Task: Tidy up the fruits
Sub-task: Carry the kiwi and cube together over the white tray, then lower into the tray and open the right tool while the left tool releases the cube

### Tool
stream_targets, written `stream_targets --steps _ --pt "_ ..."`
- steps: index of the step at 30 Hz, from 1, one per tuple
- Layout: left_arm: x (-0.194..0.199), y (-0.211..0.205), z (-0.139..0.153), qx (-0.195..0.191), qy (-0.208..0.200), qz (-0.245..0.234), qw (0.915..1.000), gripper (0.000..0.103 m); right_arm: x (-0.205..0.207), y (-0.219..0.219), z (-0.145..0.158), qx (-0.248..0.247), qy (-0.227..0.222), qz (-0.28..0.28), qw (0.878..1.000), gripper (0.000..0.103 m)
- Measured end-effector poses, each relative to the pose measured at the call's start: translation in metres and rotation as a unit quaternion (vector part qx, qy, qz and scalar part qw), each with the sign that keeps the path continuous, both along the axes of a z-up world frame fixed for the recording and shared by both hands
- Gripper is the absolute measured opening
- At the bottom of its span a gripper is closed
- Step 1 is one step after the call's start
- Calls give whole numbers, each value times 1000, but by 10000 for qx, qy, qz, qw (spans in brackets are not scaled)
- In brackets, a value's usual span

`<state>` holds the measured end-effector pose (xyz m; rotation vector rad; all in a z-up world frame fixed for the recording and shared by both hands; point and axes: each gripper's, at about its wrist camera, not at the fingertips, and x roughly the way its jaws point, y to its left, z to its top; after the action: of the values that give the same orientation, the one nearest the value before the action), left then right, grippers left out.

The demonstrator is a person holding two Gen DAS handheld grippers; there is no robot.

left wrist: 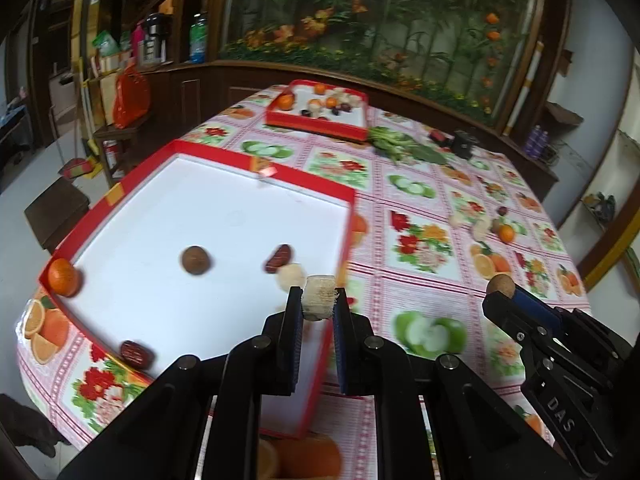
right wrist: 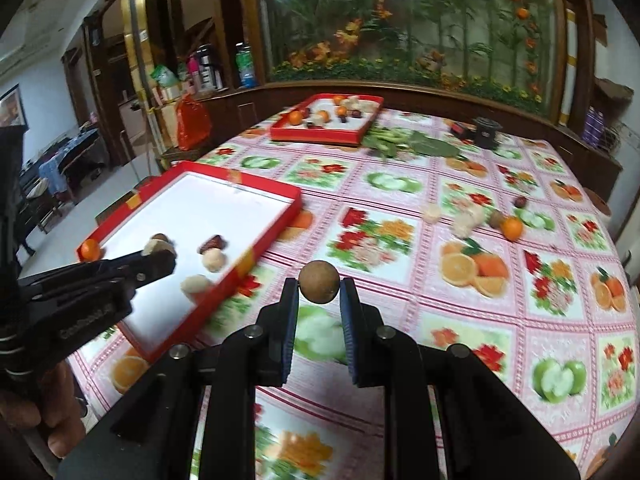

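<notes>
Sorting: fruit goes into the near red tray [left wrist: 192, 148] at the counter's [left wrist: 420, 184] left edge — partly done.
Tray contents: an orange [left wrist: 63, 277] in its left corner, a brown round fruit [left wrist: 195, 261] mid-floor, a dark red piece [left wrist: 279, 258] and a pale lump [left wrist: 291, 276] toward its right wall.
Left gripper [left wrist: 317, 300]: clamped on a pale ridged chunk [left wrist: 318, 295], held above the tray's right wall.
Right gripper [right wrist: 319, 285]: grasping a brown ball [right wrist: 319, 282] over the counter — not yet in the tray.
Left to do: a loose cluster [right wrist: 480, 216] near the counter's right edge.
</notes>
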<state>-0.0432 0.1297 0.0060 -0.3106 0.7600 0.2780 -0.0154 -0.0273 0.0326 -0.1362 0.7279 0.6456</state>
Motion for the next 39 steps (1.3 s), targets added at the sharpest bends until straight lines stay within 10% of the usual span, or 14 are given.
stream_targets --steps 39 --pt "22 86 -23 -22 605 1093 9922 12 66 153 -30 -292 516 1097 9922 23"
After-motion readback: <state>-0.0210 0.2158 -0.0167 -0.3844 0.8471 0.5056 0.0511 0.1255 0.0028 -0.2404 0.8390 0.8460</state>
